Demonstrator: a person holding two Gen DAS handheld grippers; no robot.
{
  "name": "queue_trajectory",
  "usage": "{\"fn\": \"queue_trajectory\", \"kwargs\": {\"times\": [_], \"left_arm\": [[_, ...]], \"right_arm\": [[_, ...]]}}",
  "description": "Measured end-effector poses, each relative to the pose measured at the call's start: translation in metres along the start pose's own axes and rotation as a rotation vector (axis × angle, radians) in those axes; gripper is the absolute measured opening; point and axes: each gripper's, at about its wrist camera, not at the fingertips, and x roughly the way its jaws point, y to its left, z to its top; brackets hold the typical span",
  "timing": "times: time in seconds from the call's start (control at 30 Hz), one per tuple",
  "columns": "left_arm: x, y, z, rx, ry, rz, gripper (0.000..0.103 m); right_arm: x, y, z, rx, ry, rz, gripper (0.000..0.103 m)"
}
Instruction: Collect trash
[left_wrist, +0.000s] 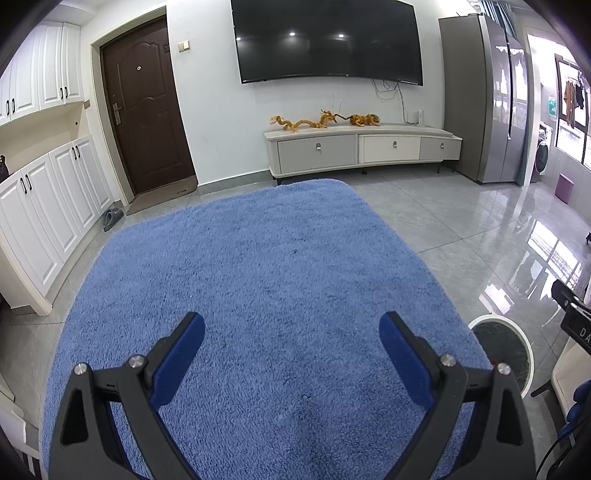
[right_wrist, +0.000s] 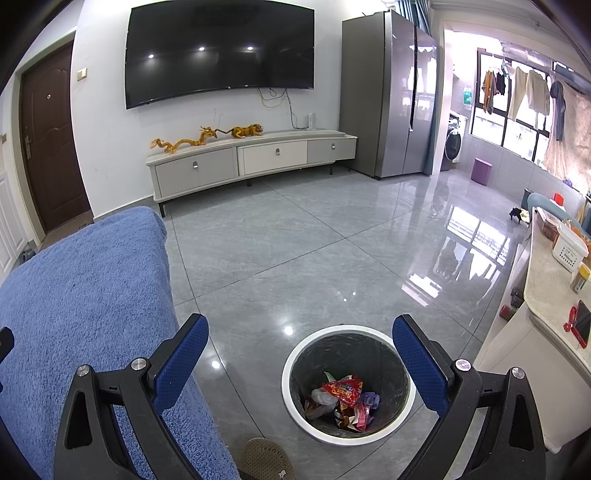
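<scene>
Sitting on the grey glossy tiles right of the blue cloth (right_wrist: 85, 295) is one round bin (right_wrist: 349, 384), white-rimmed and black-lined, holding a heap of crinkled wrappers (right_wrist: 343, 400); the topmost one is red. Hanging over it, the right gripper (right_wrist: 300, 363) is spread wide and empty. Over the fluffy cloth the left gripper (left_wrist: 291, 356) is likewise spread, gripping nothing. Each is showing two blue dimpled pads. One sandal toe (right_wrist: 264, 459) is peeking in at the near edge.

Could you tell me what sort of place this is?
Most likely a home living room: a wall-mounted TV above a low media cabinet, a tall fridge, and laundry hanging by the window.
</scene>
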Motion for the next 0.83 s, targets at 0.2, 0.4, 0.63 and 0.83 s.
{"fn": "queue_trajectory", "kwargs": {"times": [0.2, 0.4, 0.63, 0.83], "left_arm": [[0.0029, -0.0006, 0.0007, 0.002, 0.013, -0.002, 0.096], [0.0051, 0.0007, -0.0009, 0.0, 0.024, 0.001, 0.096], [0.0053, 0.0008, -0.0017, -0.002, 0.031, -0.003, 0.096], [0.006, 0.0036, -0.0002, -0.013, 0.033, -0.006, 0.096]], "right_arm": [[-0.0001, 0.0006, 0.0, 0.0, 0.001, 0.001, 0.099], [0.0, 0.0009, 0.0, -0.001, 0.001, 0.0, 0.099], [0.0001, 0.0003, 0.0007, -0.006, 0.002, -0.002, 0.099], [-0.0001, 0.0003, 0.0005, -0.013, 0.002, -0.002, 0.099]]}}
